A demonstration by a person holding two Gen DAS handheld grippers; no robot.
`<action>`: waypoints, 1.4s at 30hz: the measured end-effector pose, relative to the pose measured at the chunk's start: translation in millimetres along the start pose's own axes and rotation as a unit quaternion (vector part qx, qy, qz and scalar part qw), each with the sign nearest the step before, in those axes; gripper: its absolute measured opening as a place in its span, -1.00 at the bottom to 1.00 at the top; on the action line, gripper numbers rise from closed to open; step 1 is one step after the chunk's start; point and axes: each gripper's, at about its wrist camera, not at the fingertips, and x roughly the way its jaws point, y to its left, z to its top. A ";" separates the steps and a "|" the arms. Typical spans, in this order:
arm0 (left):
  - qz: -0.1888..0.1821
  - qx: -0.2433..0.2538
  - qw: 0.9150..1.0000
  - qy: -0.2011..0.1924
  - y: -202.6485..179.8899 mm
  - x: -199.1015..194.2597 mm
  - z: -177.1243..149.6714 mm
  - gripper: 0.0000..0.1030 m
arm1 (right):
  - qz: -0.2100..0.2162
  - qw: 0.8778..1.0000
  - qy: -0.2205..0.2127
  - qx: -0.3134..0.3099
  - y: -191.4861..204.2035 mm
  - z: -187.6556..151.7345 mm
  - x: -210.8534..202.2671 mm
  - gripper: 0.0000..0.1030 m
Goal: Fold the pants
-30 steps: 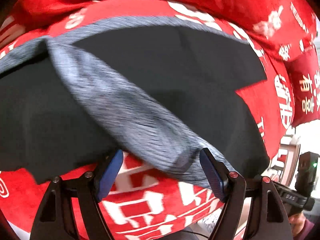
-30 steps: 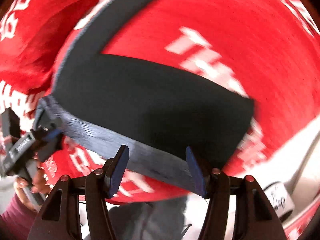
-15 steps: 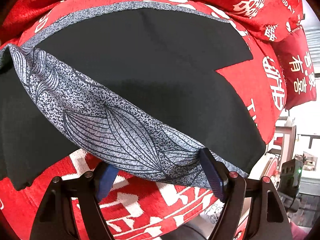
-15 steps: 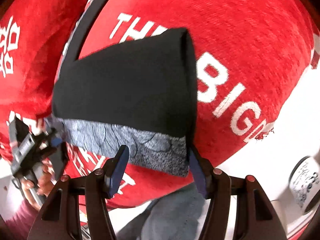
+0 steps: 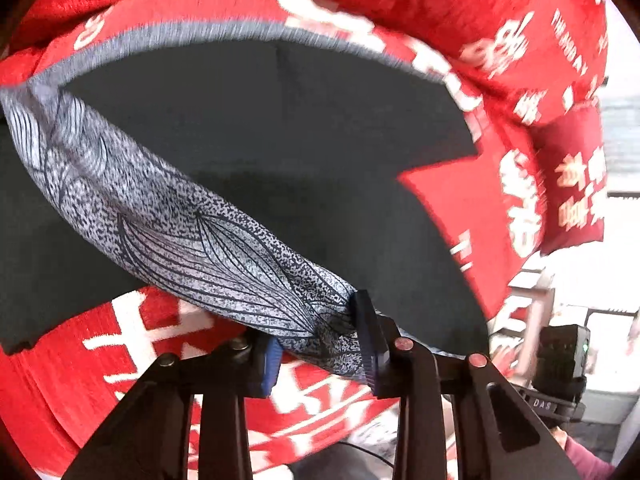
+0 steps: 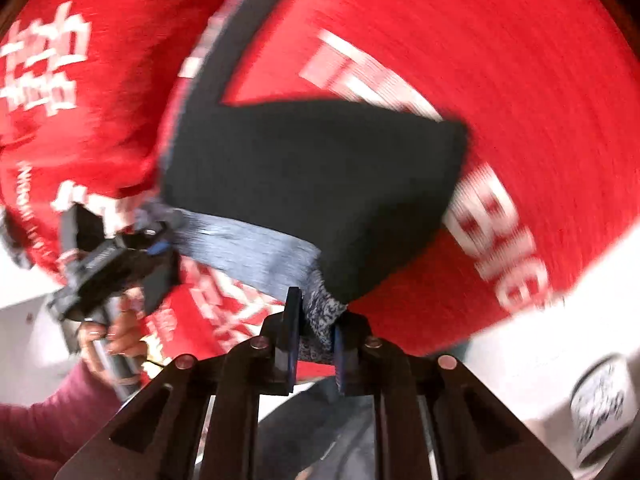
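The black pants [image 5: 280,128] lie on a red cloth, with a grey leaf-patterned waistband [image 5: 192,236]. My left gripper [image 5: 320,344] has its jaws closed on one end of the waistband and lifts it off the cloth. In the right wrist view my right gripper [image 6: 314,334] is shut on the other end of the waistband [image 6: 320,312], and the black fabric [image 6: 312,184] hangs folded from it. The left gripper [image 6: 116,264] also shows there at the left, held in a hand, gripping the band.
A red cloth with white lettering [image 5: 460,208] covers the surface. A red cushion [image 5: 580,176] stands at the right. A white surface and a printed cup [image 6: 596,412] are at the lower right of the right wrist view.
Both grippers have closed on the waistband ends. The waistband has lifted and the pants have bunched nearer to the grippers.
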 end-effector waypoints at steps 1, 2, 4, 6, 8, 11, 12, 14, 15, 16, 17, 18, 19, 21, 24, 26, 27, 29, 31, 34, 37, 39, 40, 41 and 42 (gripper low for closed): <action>-0.004 0.000 1.000 -0.010 -5.2 -6.4 4.9 -0.34 | 0.015 1.000 -0.006 -0.017 13.8 15.1 -11.0 -0.70; -0.002 0.003 1.000 -0.018 -10.4 -11.6 10.6 -0.34 | 0.025 0.999 -0.013 -0.027 21.6 28.2 -19.7 -0.71; 0.002 0.004 0.999 -0.034 -20.5 -18.5 27.5 -0.34 | 0.049 0.997 -0.029 -0.043 35.7 62.5 -37.1 -0.71; 0.005 0.003 0.999 -0.051 -29.1 -22.1 50.5 -0.34 | 0.063 0.996 -0.040 -0.050 49.6 97.4 -44.5 -0.71; 0.023 0.009 0.997 -0.077 -36.5 -23.4 77.0 -0.34 | 0.064 0.995 -0.044 -0.058 56.2 135.1 -49.8 -0.71; 0.063 0.009 0.993 -0.103 -36.4 -18.6 113.3 -0.33 | 0.059 0.995 -0.050 -0.060 68.3 194.8 -40.8 -0.71; 0.077 0.008 0.992 -0.101 -34.1 -16.1 122.2 -0.32 | 0.054 0.996 -0.052 -0.055 69.6 216.4 -36.3 -0.71; 0.103 0.004 0.991 -0.086 -32.0 -9.8 137.0 -0.18 | 0.048 0.996 -0.052 -0.051 69.2 246.4 -32.8 -0.70; 0.118 0.005 0.989 -0.087 -32.4 -10.4 139.5 0.09 | 0.041 0.996 -0.051 -0.054 74.4 259.6 -25.7 -0.70; 0.135 0.008 0.986 -0.096 -33.1 -14.2 139.7 0.17 | 0.021 0.997 -0.050 -0.061 79.5 271.6 -19.4 -0.68; 0.145 0.022 0.983 -0.110 -35.1 -22.8 138.9 0.19 | 0.006 0.997 -0.049 -0.066 82.5 279.4 -16.2 -0.65; 0.145 0.029 0.983 -0.110 -35.2 -26.9 138.5 0.19 | -0.006 0.997 -0.047 -0.069 85.3 286.8 -10.7 -0.64; 0.146 0.032 0.983 -0.110 -34.6 -31.6 137.3 0.26 | -0.020 0.996 -0.047 -0.066 86.2 294.8 -5.0 -0.59; 0.162 0.034 0.980 -0.114 -30.0 -41.0 133.1 0.51 | -0.033 0.997 -0.046 -0.060 86.4 303.3 0.2 -0.42; 0.203 0.039 0.973 -0.107 -19.4 -39.8 126.4 0.51 | -0.042 0.994 -0.074 -0.066 89.9 308.7 -10.8 0.30; 0.225 0.025 0.970 -0.094 -4.9 -32.2 117.7 0.51 | -0.046 0.991 -0.098 -0.078 90.0 300.0 -26.9 0.34; 0.229 0.015 0.970 -0.086 0.9 -24.6 114.1 0.51 | -0.053 0.990 -0.103 -0.082 89.6 295.2 -33.4 0.34; 0.241 -0.006 0.968 -0.070 13.3 -9.0 107.4 0.51 | -0.073 0.988 -0.115 -0.071 79.2 282.8 -43.3 0.34; 0.256 -0.022 0.965 -0.059 19.2 9.7 98.4 0.51 | -0.079 0.989 -0.118 -0.032 56.9 270.2 -50.3 0.34; 0.263 -0.039 0.963 -0.045 26.8 29.0 89.5 0.51 | -0.036 0.993 -0.101 0.046 13.5 253.6 -45.7 0.15; 0.272 -0.040 0.961 -0.045 27.4 34.7 87.2 0.51 | -0.015 0.994 -0.094 0.058 3.8 253.1 -30.5 -0.52; 0.273 -0.036 0.960 -0.047 25.8 33.5 87.8 0.51 | -0.010 0.995 -0.093 0.043 12.8 258.1 -23.3 -0.80; 0.277 -0.033 0.959 -0.048 25.5 33.3 88.2 0.52 | -0.011 0.995 -0.096 0.028 20.0 260.2 -22.6 -0.80; 0.281 -0.031 0.958 -0.047 25.6 33.8 88.3 0.52 | -0.024 0.995 -0.098 0.012 25.8 262.2 -22.1 -0.80; 0.288 -0.031 0.956 -0.043 27.3 35.9 88.3 0.52 | -0.041 0.995 -0.094 0.007 28.3 263.5 -20.0 -0.80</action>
